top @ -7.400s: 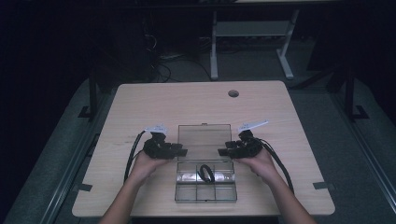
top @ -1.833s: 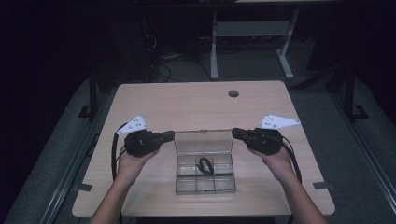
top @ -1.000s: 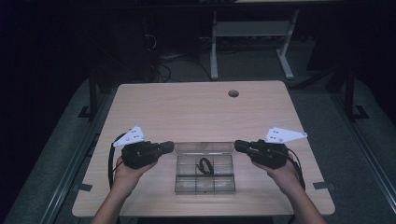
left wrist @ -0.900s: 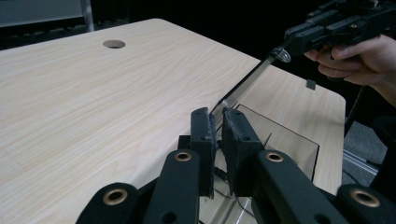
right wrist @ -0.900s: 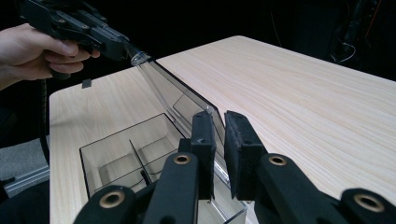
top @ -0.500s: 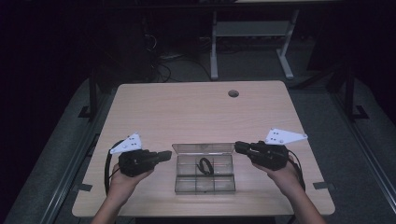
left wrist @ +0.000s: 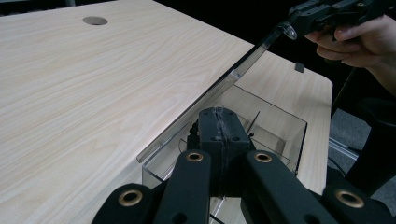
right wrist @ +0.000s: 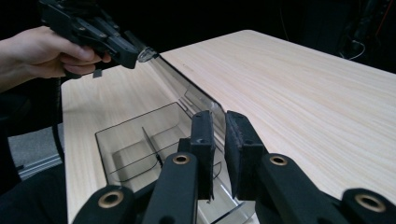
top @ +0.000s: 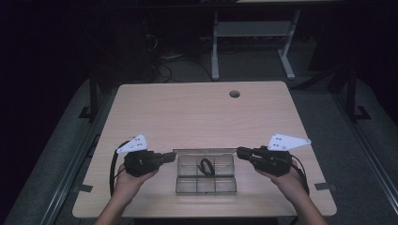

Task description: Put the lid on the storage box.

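**Two grippers hold the lid of the clear box part way up**

A clear box (top: 206, 191) sits on the near part of the wooden table (top: 197, 112), between the person's two hands; it has little rooms inside, and a small black loop (top: 205, 166) lies in the middle room of the far row.

The lid (left wrist: 224, 79) is joined to the far side of the box; it is neither flat on the table nor down on the box; it leans at a slant above the far row.

The left gripper (top: 171, 157) has its jaws squeezed tight together; in the right gripper view its tip pinches the left corner of the lid. The right gripper (top: 240, 152) pinches the other corner; in its own view a thin gap shows between the jaws with the lid's edge in it, so it looks closed on the lid too.

What looks done: both corners are held, and the lid is up off the table.

What looks left: the lid has to swing the rest of the way; if the job is to shut the box, it must come down flat on the rim and maybe snap; then both grippers must let go. The black loop is already inside, so nothing else seems to need moving.
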{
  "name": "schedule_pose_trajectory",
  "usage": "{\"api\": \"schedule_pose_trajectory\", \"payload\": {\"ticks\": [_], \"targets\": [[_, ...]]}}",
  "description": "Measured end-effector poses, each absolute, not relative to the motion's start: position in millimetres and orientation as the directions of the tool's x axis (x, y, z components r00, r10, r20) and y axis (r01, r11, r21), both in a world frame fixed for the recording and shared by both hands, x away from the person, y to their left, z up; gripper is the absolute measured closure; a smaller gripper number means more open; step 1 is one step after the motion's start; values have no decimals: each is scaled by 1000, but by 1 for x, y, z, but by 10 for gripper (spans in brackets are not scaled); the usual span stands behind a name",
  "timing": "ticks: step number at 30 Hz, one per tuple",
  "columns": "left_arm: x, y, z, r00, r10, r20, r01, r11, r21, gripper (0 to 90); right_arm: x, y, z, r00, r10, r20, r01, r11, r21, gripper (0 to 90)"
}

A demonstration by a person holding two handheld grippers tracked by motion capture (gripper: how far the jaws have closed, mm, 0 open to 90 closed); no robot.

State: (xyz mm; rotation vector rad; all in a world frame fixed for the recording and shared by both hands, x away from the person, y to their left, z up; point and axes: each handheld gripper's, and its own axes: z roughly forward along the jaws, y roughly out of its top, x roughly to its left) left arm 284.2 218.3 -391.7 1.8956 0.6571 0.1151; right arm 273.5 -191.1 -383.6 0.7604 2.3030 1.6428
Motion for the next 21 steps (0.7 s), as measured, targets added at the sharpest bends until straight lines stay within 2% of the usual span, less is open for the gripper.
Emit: {"api": "schedule_pose_trajectory", "payload": {"ticks": [9, 21], "targets": [[282, 219, -395, 848, 480, -226, 393, -281, 876, 897, 270, -199, -388, -840, 528, 128, 299, 253, 920, 812], [276, 215, -400, 867, 444, -225, 388, -320, 864, 897, 266, -193, -404, -863, 477, 168, 341, 303, 890, 875]]}}
